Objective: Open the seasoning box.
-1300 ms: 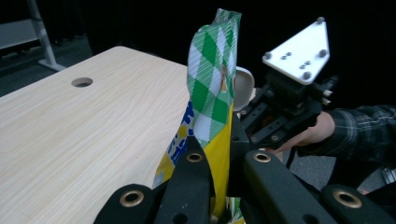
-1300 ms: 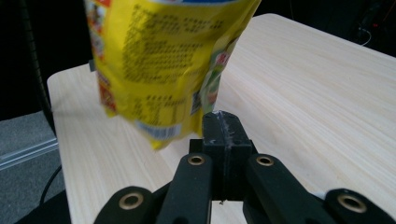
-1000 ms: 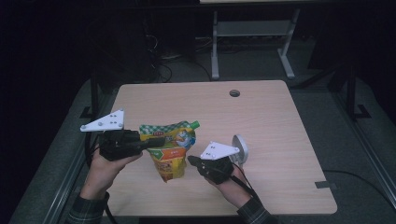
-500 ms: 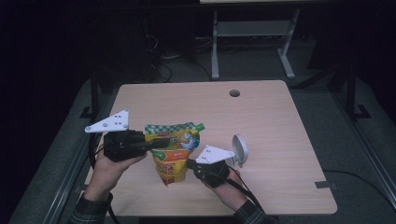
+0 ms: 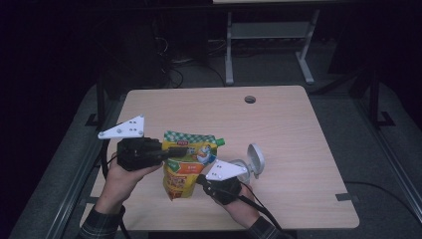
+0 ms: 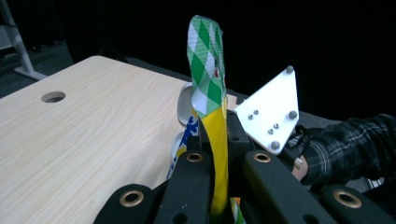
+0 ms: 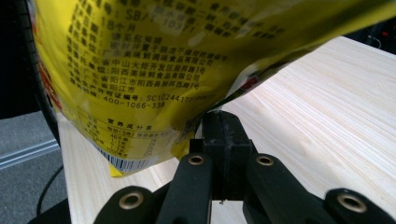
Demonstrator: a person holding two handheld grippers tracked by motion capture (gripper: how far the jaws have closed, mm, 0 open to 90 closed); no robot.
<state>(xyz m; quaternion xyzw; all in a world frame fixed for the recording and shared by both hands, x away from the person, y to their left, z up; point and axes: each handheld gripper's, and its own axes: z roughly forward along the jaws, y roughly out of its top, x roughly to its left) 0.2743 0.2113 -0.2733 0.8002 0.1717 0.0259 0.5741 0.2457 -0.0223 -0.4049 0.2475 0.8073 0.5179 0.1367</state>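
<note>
High view: yellow spouted pouch (image 5: 188, 164) held up over the tabletop (image 5: 278, 124) near its front edge, left of centre, between both tools. Left gripper (image 5: 171, 151) comes in level from the left w/ jaws pressed together on the green-checked top seal; the left gripper view shows that strip (image 6: 206, 70) standing edge-on between the black jaws, so the pouch hangs from its stiffest part and the spout corner (image 5: 219, 142) stays free, pointing right. Right gripper (image 5: 201, 180) pinches the lower right corner of the pouch from the front; in the right gripper view its jaws meet on the bottom fold (image 7: 212, 105) under the printed back panel, prob. to steady or tilt the base. A clear cup w/ hinged lid open (image 5: 249, 163) stands just right of the pouch, behind the right hand (image 5: 239, 204), approx. where the spout would pour. Judged: pouch is gripped at two opposite ends for controlled tipping toward the cup.
</note>
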